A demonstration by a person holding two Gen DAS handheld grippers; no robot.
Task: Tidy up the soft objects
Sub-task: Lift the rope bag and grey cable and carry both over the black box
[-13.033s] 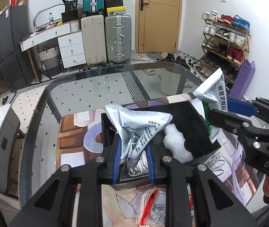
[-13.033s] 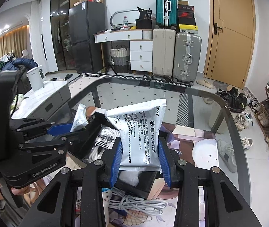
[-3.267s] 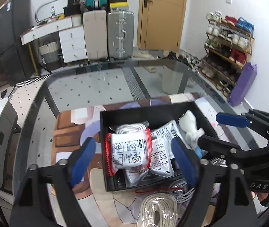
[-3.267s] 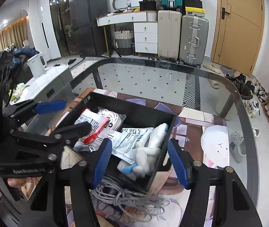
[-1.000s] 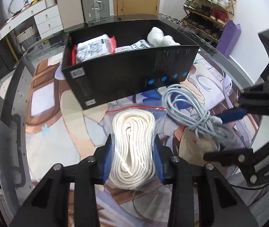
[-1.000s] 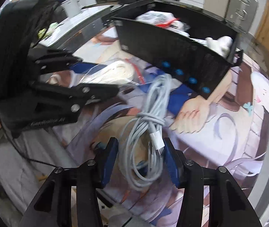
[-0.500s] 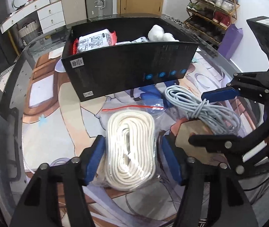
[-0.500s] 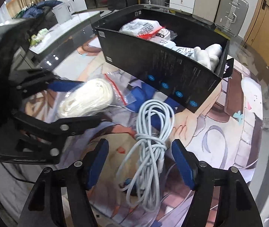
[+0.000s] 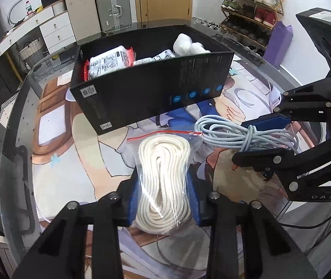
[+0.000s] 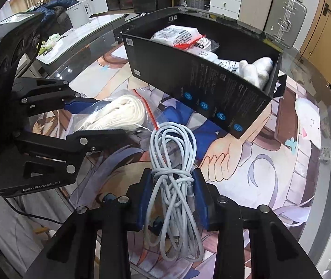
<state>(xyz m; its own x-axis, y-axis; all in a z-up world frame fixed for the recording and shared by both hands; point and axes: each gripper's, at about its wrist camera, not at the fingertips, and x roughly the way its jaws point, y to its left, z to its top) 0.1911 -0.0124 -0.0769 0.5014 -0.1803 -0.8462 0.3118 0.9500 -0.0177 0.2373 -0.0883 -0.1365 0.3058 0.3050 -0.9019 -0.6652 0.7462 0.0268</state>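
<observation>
My left gripper [image 9: 164, 200] is shut on a clear zip bag of coiled white rope [image 9: 164, 174], which also shows in the right wrist view [image 10: 116, 116]. My right gripper [image 10: 172, 197] is shut on a bundle of pale grey cable [image 10: 174, 162], which the left wrist view [image 9: 232, 134] shows between its fingers. Both bundles sit low over the printed mat, in front of the black box [image 9: 146, 90]. The box [image 10: 212, 97] holds white packets, one red-edged [image 9: 109, 61], and a white plush [image 9: 188, 45].
The printed mat [image 10: 281, 153] covers a glass table with a rounded edge [image 9: 9, 139]. Behind it stand suitcases [image 9: 112, 2], a white dresser [image 9: 53, 28] and a shoe rack [image 9: 253, 2]. A low white table with a kettle [image 10: 79, 14] is at the left.
Both grippers were open around their bundles half a second ago and have now closed on them. The left one holds the rope bag, the right one the cable.
</observation>
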